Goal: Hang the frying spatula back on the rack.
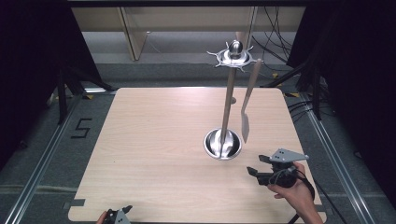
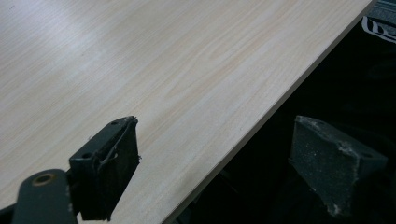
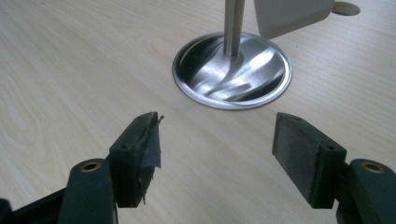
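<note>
Steel stand (image 1: 223,143) with a round, glossy dished base and a slim pole sits on the table just ahead of the right gripper (image 3: 215,140), whose jaws stand wide apart with nothing between them. Pale spatula (image 1: 244,122) hangs from the stand's spiked top ring, beyond the base. Light wood-grain table (image 1: 154,140) lies beneath. Left gripper (image 2: 215,154), jaws apart and empty, straddles the table's near edge. On the floor, a "5" (image 1: 81,128) is marked.

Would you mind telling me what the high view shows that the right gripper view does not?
High view: the stand's hooked top, the whole hanging spatula, the left gripper at the table's near edge. Right gripper view: the open jaws' worn pads close up. Both: the right gripper, the stand's round steel base, the wooden table.
</note>
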The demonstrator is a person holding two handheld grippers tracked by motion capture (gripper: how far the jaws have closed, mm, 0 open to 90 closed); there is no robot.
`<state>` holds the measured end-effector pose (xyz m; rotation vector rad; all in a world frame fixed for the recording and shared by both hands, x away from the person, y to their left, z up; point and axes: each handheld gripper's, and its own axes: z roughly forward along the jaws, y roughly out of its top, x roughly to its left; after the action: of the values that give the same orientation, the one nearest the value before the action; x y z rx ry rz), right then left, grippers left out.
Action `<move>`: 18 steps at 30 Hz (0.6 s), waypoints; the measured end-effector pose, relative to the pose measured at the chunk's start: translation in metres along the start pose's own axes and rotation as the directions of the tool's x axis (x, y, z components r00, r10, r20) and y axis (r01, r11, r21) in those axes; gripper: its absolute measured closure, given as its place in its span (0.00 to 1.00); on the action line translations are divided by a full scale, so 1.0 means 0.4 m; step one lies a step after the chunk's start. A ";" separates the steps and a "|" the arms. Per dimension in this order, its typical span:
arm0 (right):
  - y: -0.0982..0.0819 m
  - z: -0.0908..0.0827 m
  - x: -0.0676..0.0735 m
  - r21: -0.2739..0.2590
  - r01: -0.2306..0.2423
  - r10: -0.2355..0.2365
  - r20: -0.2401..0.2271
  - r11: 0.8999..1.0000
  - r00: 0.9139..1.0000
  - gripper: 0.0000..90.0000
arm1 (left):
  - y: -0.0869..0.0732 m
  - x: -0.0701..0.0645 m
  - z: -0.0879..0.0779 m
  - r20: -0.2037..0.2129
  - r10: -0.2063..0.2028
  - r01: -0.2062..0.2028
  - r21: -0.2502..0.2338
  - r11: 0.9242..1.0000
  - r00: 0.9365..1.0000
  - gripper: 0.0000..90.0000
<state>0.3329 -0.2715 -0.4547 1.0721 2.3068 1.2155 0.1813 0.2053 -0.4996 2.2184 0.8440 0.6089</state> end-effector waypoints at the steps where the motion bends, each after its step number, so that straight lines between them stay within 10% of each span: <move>1: -0.003 0.000 0.000 0.008 0.009 -0.009 0.002 1.000 1.000 0.37 | 0.000 -0.002 0.000 0.004 -0.008 0.008 -0.008 1.000 1.000 0.16; 18: -0.050 0.009 0.022 0.019 0.008 -0.007 -0.025 1.000 1.000 0.35 | 0.003 0.005 0.002 0.008 0.034 -0.034 -0.021 0.999 0.999 0.16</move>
<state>0.3198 -0.2702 -0.4724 1.0599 2.3436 1.2124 0.1837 0.2058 -0.4989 2.2190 0.7935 0.6216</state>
